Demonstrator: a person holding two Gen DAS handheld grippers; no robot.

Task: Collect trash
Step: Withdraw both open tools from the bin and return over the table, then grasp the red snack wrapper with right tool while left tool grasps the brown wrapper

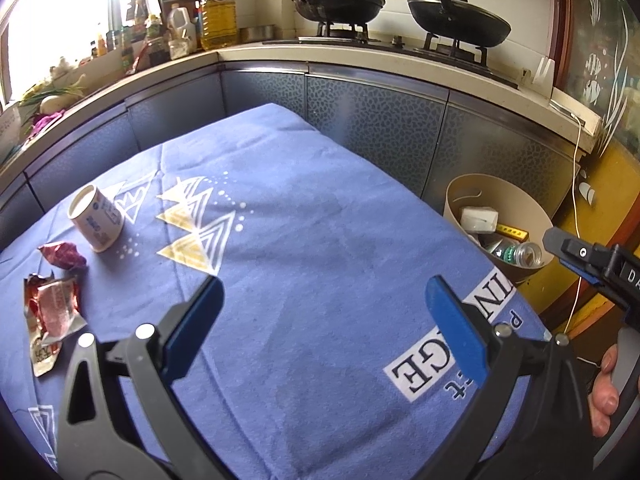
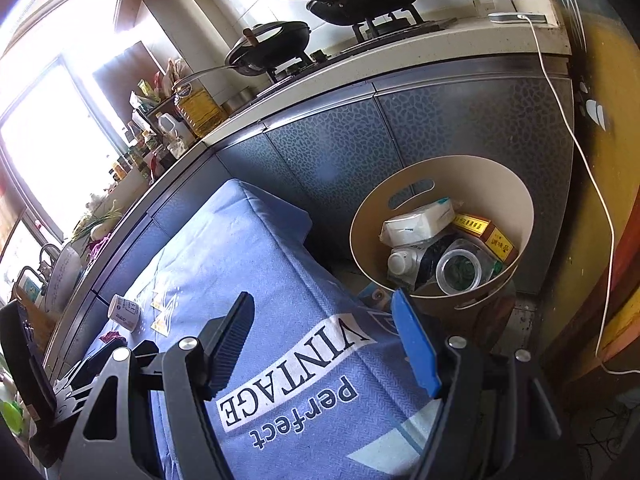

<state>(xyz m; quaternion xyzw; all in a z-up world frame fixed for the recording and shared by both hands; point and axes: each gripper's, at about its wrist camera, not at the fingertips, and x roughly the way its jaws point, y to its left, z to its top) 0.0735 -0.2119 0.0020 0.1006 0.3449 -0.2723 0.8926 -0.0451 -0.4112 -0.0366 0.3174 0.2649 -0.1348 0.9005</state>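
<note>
A paper cup (image 1: 97, 218) lies tipped on its side at the left of the blue cloth-covered table (image 1: 320, 240). Beside it lie a crumpled dark red wrapper (image 1: 63, 254) and a torn red and silver wrapper (image 1: 52, 316). My left gripper (image 1: 324, 308) hovers open above the middle of the cloth, holding nothing. My right gripper (image 2: 324, 340) is open and empty over the table's right end, close to the beige bin (image 2: 516, 208). The bin holds a white carton, a yellow box, a bottle and a clear jar. The cup (image 2: 125, 312) shows far left in the right wrist view.
A kitchen counter (image 1: 360, 56) runs behind the table with two black pans (image 1: 460, 20) on a stove and several bottles by the window. A white cable (image 2: 600, 200) hangs down beside the bin. A hand (image 1: 604, 392) holds the right gripper's handle.
</note>
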